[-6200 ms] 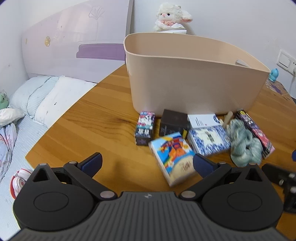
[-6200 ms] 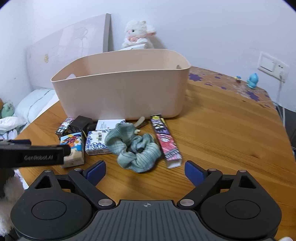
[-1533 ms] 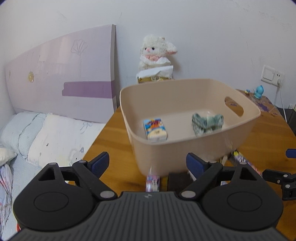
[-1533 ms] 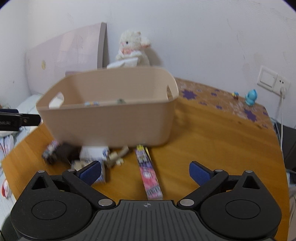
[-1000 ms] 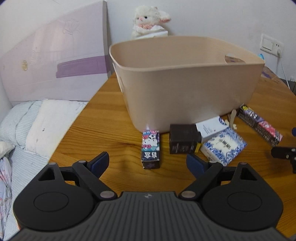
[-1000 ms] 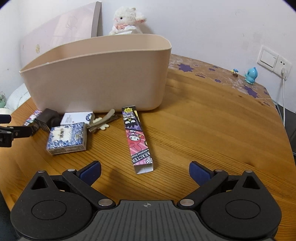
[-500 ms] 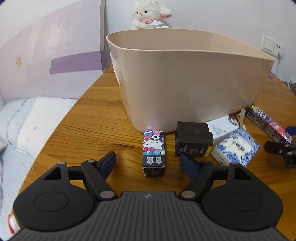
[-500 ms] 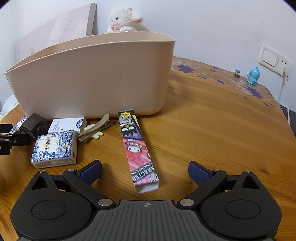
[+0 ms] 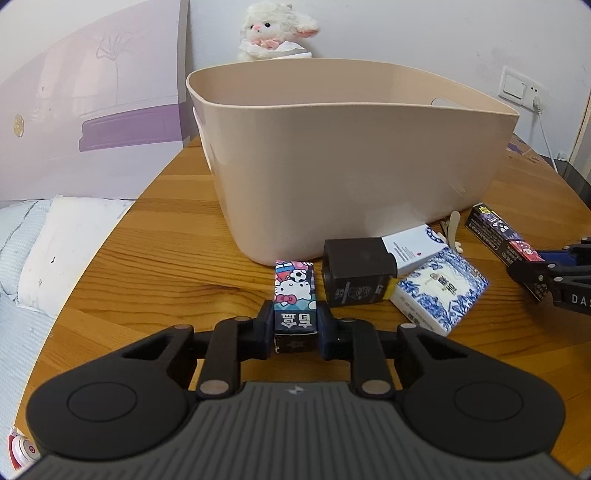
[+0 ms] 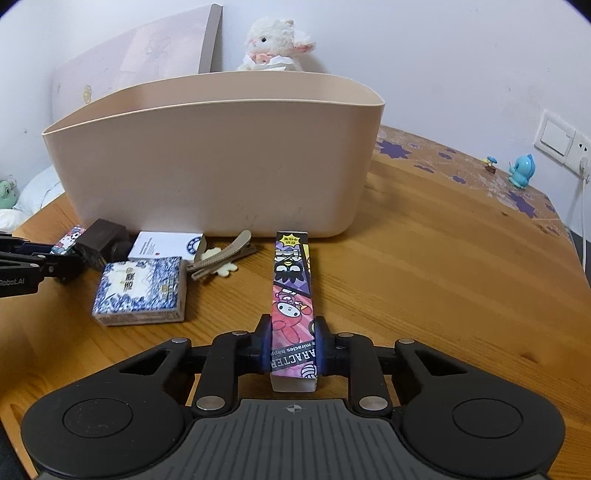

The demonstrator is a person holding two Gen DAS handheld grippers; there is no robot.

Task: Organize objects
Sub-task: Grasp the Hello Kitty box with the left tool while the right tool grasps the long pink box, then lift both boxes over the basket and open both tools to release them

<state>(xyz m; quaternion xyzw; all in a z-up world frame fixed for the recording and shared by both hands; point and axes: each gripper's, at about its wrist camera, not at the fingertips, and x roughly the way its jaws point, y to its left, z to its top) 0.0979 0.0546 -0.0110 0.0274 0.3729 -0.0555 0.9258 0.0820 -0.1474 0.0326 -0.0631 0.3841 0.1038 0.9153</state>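
Observation:
A beige plastic tub (image 9: 354,173) (image 10: 221,173) stands on the round wooden table (image 9: 155,266). In front of it lie small boxes. My left gripper (image 9: 295,328) is shut on the near end of a small cartoon-cat box (image 9: 294,291), which rests on the wood. My right gripper (image 10: 293,347) is shut on the near end of a long cartoon-print box (image 10: 293,284) that points toward the tub. Between them lie a black box (image 9: 354,277), a white card box (image 9: 413,247), a blue-and-white patterned box (image 9: 439,291) (image 10: 142,288) and a beige hair clip (image 10: 221,258).
A plush lamb (image 9: 273,31) sits behind the tub against the wall. A bed with pillows (image 9: 48,243) lies off the table's left edge. A blue figurine (image 10: 522,171) and wall sockets (image 10: 561,144) are at the far right. Bare wood spreads to the right of the long box.
Both grippers came down to the table and forward, then closed: the left onto the cartoon-cat box, the right onto the long cartoon-print box. Both were open half a second ago.

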